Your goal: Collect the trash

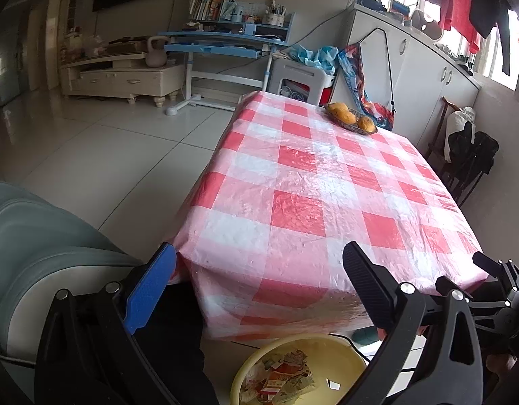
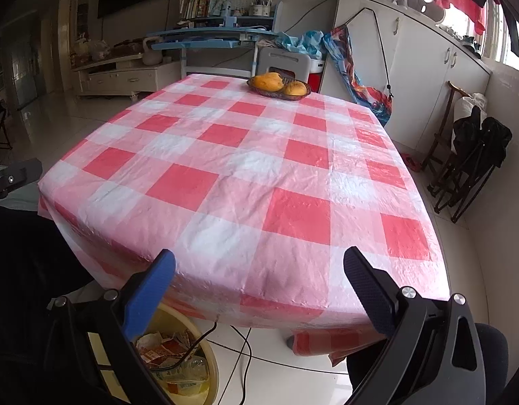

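Your left hand-held gripper (image 1: 259, 281) stands wide with nothing between its fingers, poised over the near edge of the bench (image 1: 327, 182). Your right hand-held gripper (image 2: 259, 287) is equally wide and empty. The trash (image 1: 279, 376) lies in the yellow basin (image 1: 344, 351) on the floor at six o'clock, below the bench edge; it looks like crumpled wrappers. A fruit basket (image 2: 278, 86) sits at twelve o'clock.

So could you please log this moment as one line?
left gripper: open, empty | right gripper: open, empty | trash: in yellow basin | table: fruit basket only
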{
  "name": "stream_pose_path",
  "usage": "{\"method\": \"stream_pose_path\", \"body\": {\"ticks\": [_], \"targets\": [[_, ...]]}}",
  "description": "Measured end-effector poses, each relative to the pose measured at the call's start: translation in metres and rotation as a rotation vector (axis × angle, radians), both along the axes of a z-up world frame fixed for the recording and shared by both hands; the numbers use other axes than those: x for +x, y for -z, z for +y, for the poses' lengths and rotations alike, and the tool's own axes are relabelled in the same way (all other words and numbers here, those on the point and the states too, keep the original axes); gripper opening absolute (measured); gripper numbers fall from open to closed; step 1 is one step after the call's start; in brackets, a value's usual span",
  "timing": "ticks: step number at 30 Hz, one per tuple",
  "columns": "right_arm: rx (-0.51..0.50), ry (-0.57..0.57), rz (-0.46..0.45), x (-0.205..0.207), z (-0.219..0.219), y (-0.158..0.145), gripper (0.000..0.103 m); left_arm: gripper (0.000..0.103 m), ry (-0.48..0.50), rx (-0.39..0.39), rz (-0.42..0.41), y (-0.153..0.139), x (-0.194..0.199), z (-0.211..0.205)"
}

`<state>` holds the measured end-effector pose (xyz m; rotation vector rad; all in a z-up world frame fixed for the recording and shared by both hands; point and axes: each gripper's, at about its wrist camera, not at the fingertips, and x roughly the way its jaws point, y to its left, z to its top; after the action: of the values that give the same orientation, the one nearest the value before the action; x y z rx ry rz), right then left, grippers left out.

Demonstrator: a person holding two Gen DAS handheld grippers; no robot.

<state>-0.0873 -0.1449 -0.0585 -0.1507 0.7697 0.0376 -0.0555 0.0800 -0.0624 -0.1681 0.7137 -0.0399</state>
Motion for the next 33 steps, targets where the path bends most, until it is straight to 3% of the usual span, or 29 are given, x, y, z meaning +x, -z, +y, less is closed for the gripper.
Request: {"method": "stream_pose_path", "body": {"ticks": [13, 33], "targets": [[-0.008, -0.037, -0.029, -0.004, 0.009, -0.004, 0.095, 0.096, 0.086, 0.074, -0.027, -0.002, -0.008, -0.02], [0.021, -0.094, -0.077, -0.01, 0.017, -0.012, 0.095, 0.096, 0.1, 0.124, -0.044, -0.002, -0.013, -0.032]]}}
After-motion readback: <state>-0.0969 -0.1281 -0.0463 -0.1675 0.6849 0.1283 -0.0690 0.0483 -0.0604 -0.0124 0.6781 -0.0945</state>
